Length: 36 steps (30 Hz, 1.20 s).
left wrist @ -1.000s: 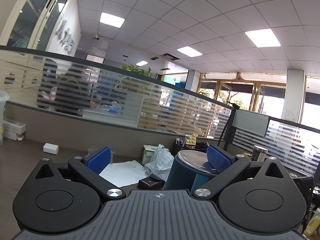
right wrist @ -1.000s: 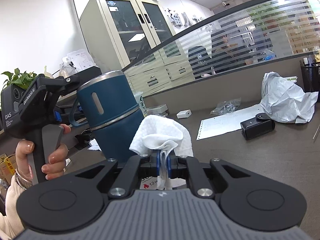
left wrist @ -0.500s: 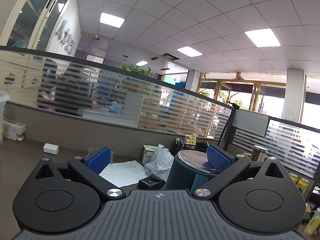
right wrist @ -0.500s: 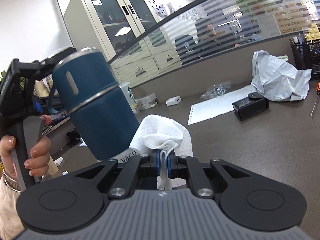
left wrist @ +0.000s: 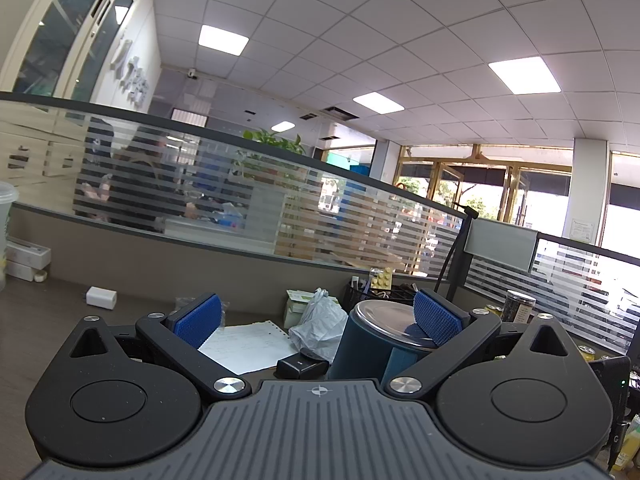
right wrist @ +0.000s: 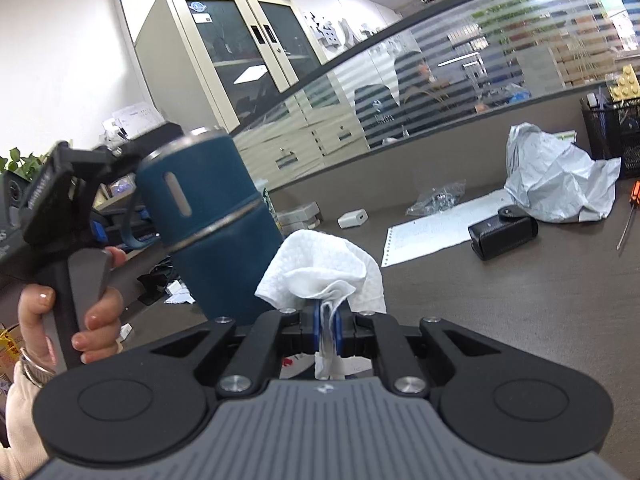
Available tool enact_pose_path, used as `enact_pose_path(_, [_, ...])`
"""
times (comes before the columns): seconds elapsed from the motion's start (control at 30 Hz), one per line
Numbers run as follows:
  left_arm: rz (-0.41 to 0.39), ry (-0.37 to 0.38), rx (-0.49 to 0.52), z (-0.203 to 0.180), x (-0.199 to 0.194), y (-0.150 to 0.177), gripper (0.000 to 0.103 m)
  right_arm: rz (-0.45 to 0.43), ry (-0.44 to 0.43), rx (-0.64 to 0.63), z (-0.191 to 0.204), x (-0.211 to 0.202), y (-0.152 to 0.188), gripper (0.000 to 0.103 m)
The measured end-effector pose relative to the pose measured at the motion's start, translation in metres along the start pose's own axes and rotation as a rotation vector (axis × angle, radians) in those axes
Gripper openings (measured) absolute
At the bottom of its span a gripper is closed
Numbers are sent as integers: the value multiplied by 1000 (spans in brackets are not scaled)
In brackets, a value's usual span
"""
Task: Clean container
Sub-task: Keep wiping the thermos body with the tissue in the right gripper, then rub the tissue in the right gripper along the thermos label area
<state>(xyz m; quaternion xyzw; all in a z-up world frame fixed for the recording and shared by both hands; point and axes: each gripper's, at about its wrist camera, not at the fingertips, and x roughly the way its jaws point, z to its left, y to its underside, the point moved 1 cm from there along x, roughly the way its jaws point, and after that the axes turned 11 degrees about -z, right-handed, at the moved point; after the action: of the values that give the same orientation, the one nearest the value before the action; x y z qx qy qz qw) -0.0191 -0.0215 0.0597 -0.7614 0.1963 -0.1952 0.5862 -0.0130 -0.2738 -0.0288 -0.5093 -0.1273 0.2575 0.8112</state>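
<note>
The tumbler's (right wrist: pixel 208 220) base is hidden behind the right gripper (right wrist: pixel 327 326), whose jaws are clamped on a white cloth (right wrist: pixel 324 268). The blue tumbler tilts, steel lid up-left, against the left gripper (left wrist: pixel 316 318); its jaws stand wide, the right pad (left wrist: pixel 434 318) on the lid; grip unclear. Behind: desk (right wrist: pixel 520 300), black pouch (right wrist: pixel 504 232), plastic bag (right wrist: pixel 556 180).
</note>
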Motion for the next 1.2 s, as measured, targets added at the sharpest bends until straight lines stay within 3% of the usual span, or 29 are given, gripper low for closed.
enact_pose_path(0.37, [-1, -3, -1, -4, 0, 0, 103, 31, 17, 28, -6, 6, 9, 12])
enact_pose_path(1.2, [-3, -5, 0, -8, -1, 2, 103, 125, 77, -63, -8, 14, 36, 12])
